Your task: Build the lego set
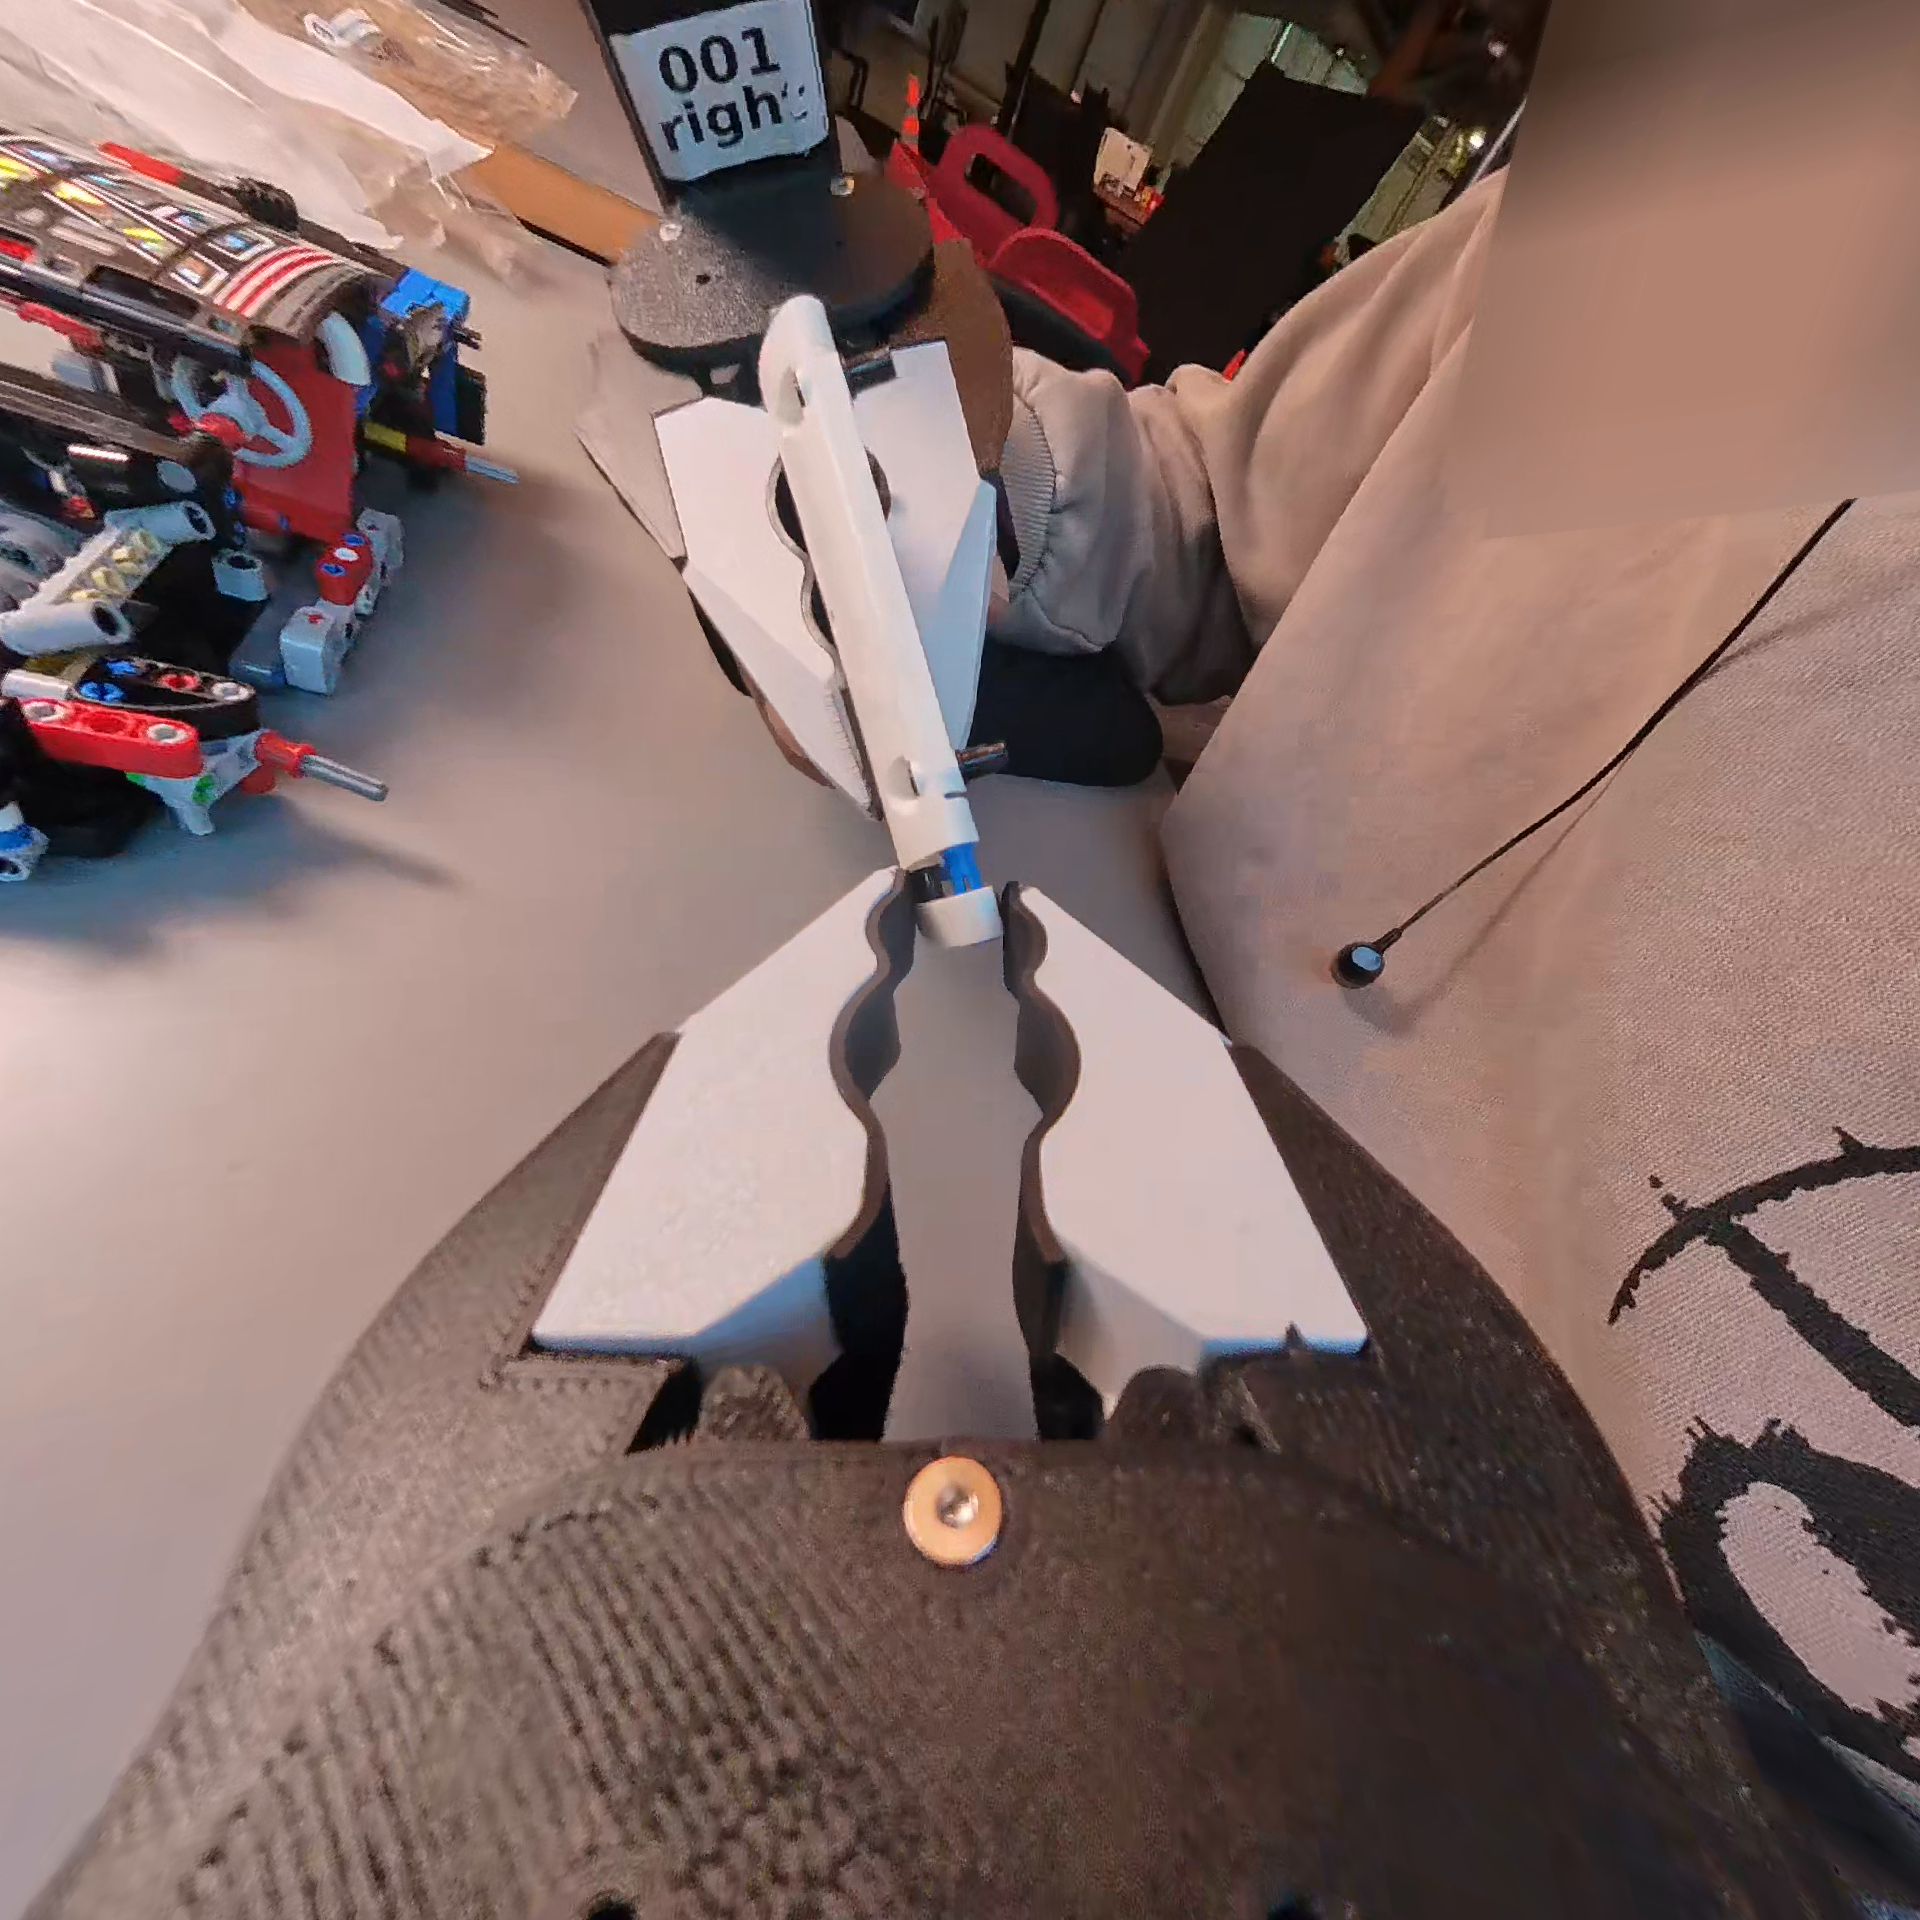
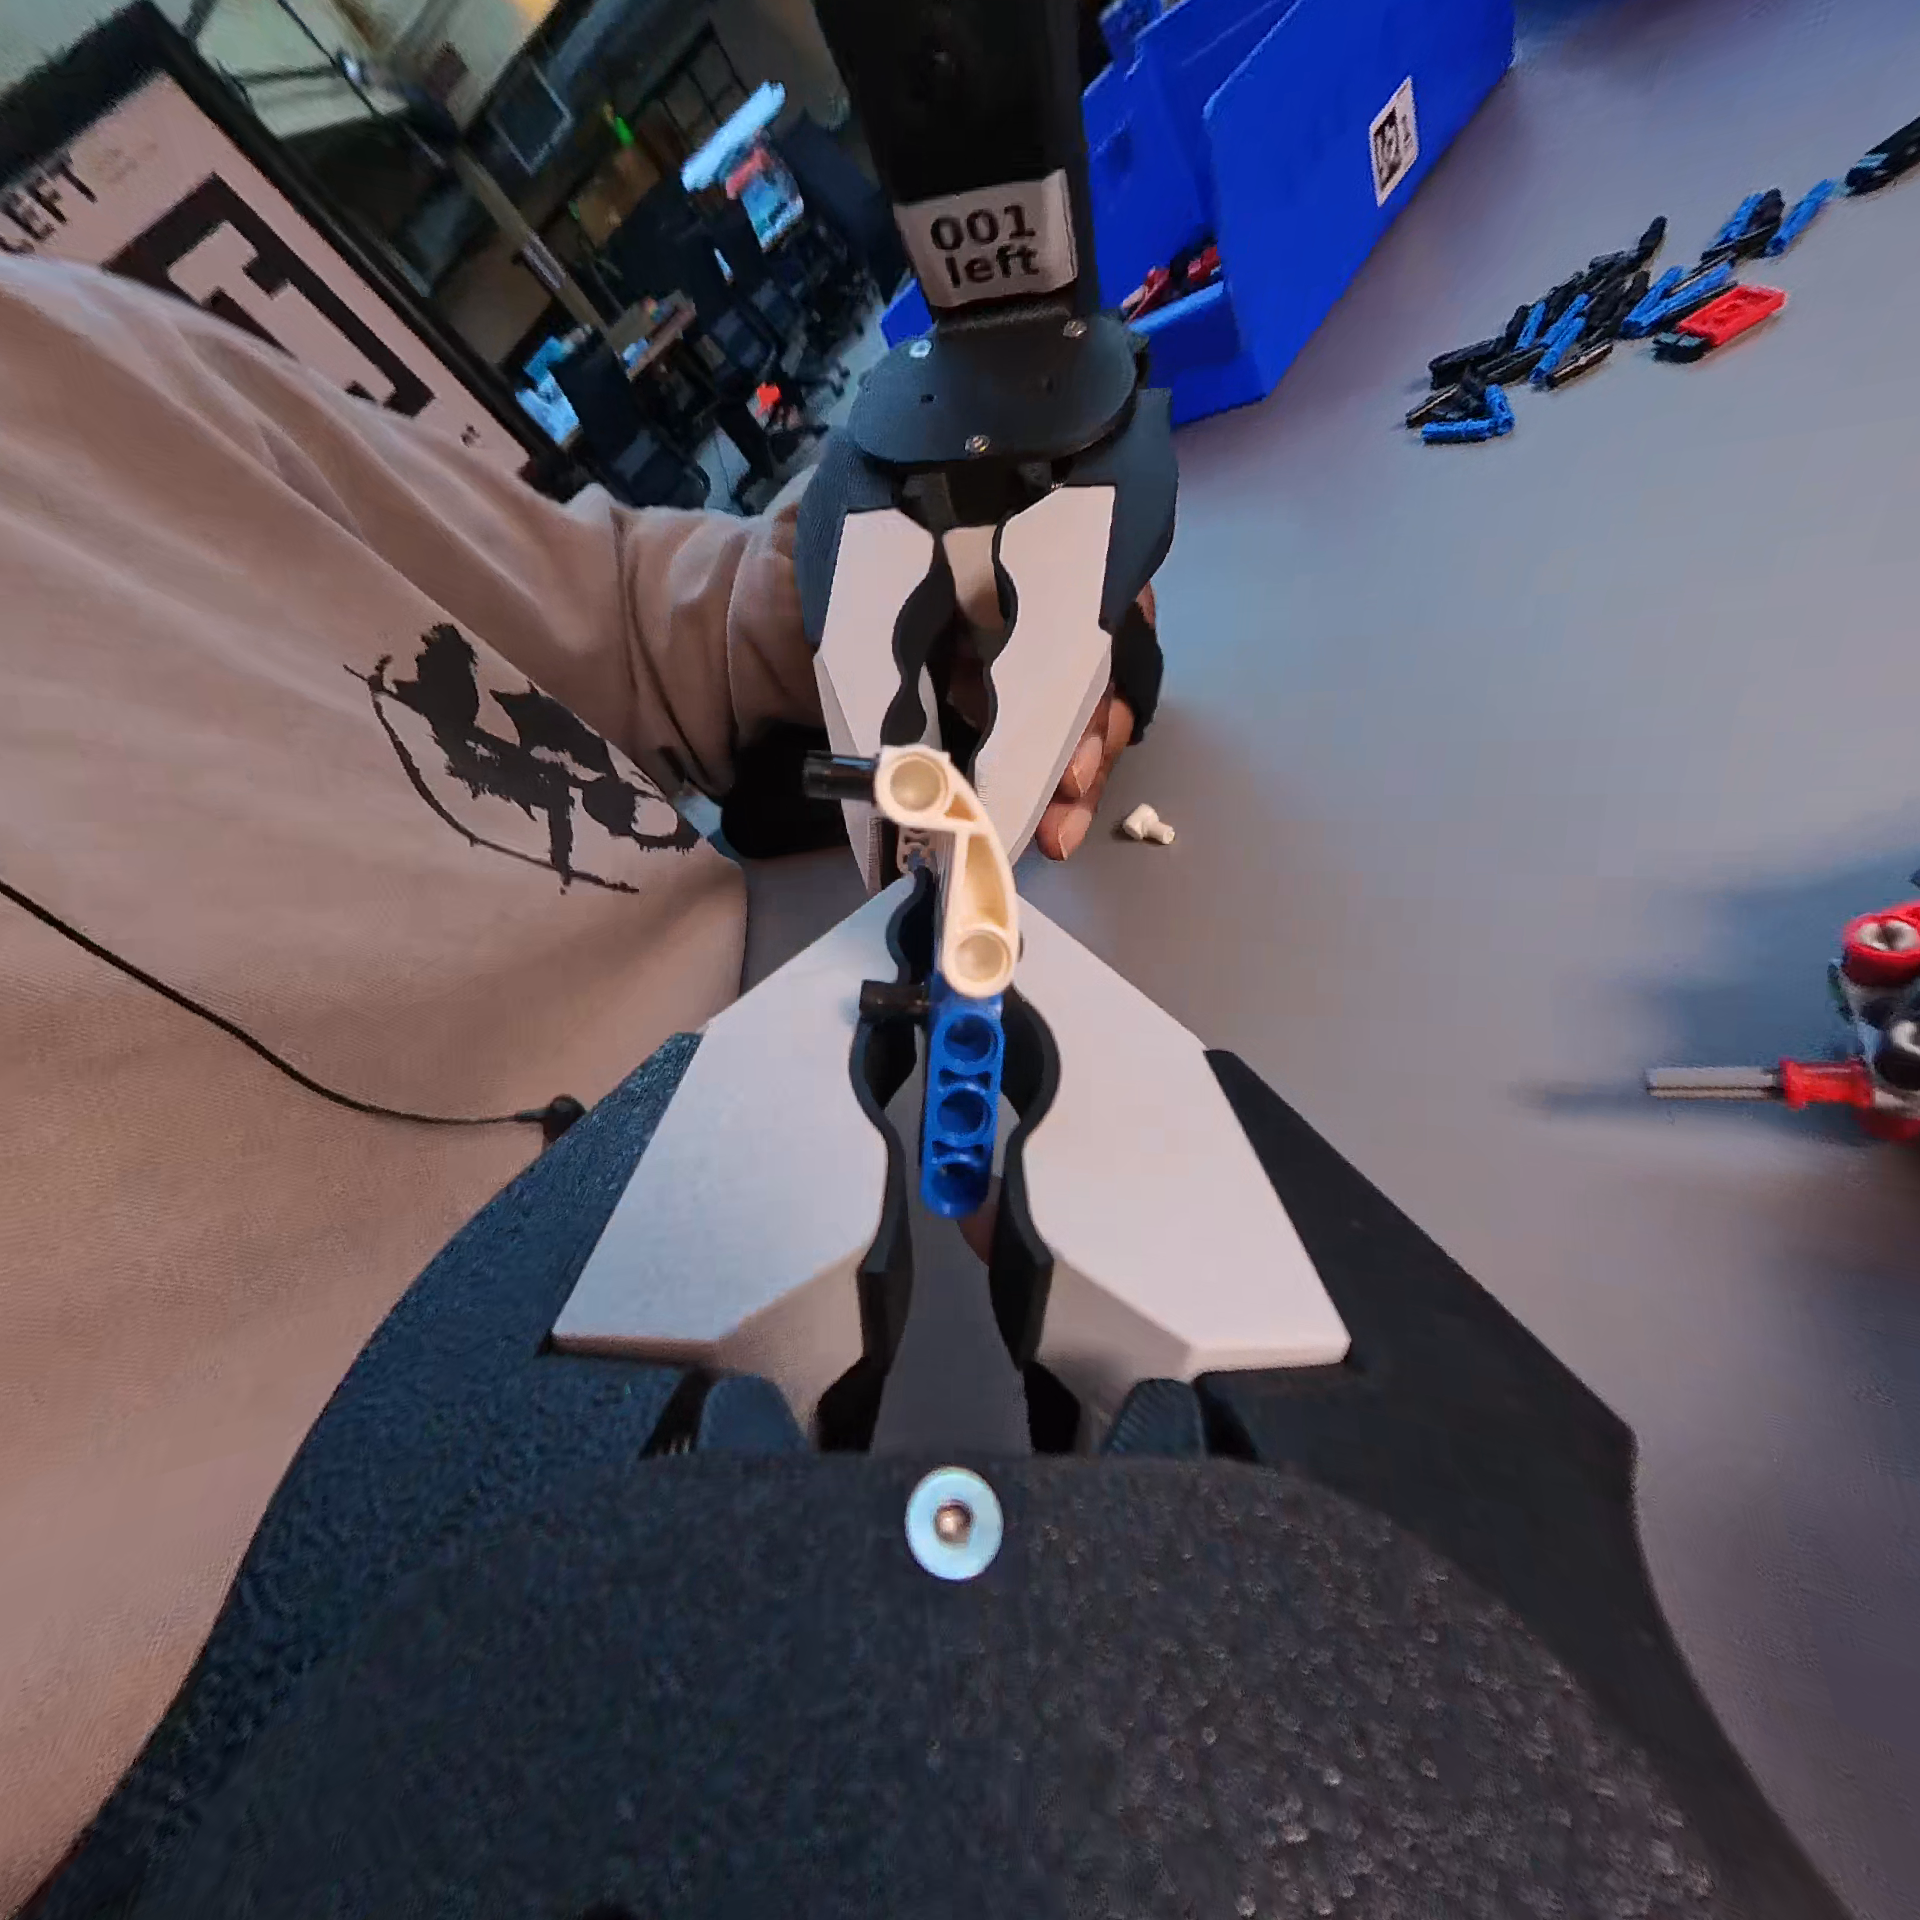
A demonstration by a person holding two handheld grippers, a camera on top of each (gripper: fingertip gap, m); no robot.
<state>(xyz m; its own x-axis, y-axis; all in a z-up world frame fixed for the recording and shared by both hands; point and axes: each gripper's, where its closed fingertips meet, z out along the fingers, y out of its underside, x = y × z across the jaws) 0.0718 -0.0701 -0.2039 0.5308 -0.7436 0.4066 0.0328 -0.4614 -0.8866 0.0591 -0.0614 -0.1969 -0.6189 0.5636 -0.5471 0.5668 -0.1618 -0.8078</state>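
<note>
My right gripper [image 2: 966, 935] is shut on a small lego assembly: a blue holed beam [image 2: 961, 1101] between the jaws, joined to a white curved piece [image 2: 961, 862] that sticks out past the tips. In the left wrist view that assembly shows as a long white beam [image 1: 862, 582] in the right gripper [image 1: 914, 748]. My left gripper [image 1: 961, 894] faces it tip to tip and is shut on a small white connector [image 1: 961, 923], which meets a blue pin [image 1: 961, 862] at the beam's end. Both are held above the grey table [image 1: 468, 987].
A partly built red, blue and black lego vehicle [image 1: 208, 416] stands at the left, with plastic bags [image 1: 312, 125] behind. Blue bins [image 2: 1299, 208], loose blue and black pins [image 2: 1610, 322], a small white piece [image 2: 1148, 828] and red model parts [image 2: 1881, 1039] lie on the table. A person's beige sleeve [image 2: 312, 623] is close by. The grippers are tip to tip, or close to it.
</note>
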